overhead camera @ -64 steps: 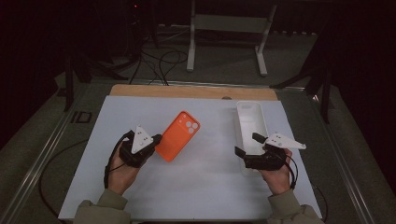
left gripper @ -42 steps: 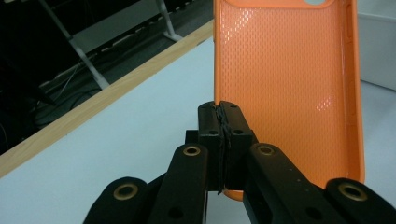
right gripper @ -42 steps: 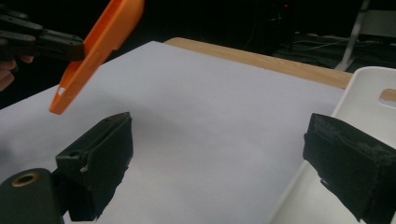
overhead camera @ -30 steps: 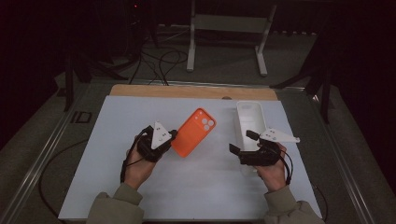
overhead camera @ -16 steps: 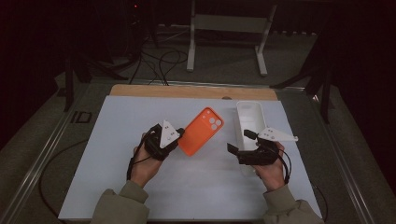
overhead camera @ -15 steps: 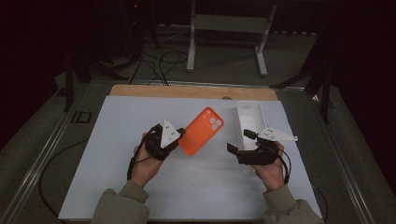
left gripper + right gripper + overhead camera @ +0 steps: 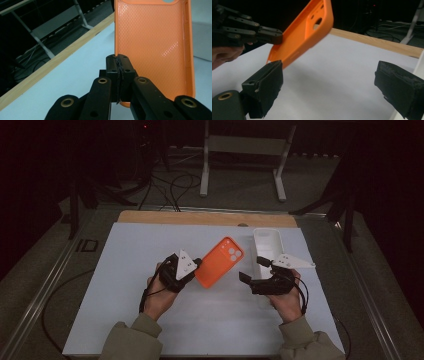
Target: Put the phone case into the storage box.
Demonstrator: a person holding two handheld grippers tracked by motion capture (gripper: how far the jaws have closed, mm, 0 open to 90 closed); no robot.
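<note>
I count one orange phone case (image 7: 220, 261), one white tray (image 7: 266, 251), and two tongs, one in each hand. My left tongs (image 7: 192, 268) are clamped on the edge of the case near its lower corner; in the left gripper view the jaws are pressed together with the rim of the case (image 7: 152, 45) pinched between them, its dimpled inside facing the camera. The case is held off the tabletop (image 7: 125, 265), tilted, with its camera cut-out end pointing up and away toward the white tray.

My right tongs (image 7: 250, 275) stand wide open with nothing between them. In the right gripper view the near corner of the case (image 7: 304, 32) hangs just above and behind one of their jaws, and the left tongs (image 7: 272, 35) are seen gripping it from the far side. I cannot tell whether that jaw touches the case.

The white tray lies along the right side of the tabletop, just beside and partly under my right hand (image 7: 285, 300). A wooden strip (image 7: 200, 217) runs along the far edge of the tabletop. Beyond it, on the dark floor, are a grey metal stand (image 7: 245, 150) and some loose cables (image 7: 170, 185), well apart from the work.
</note>
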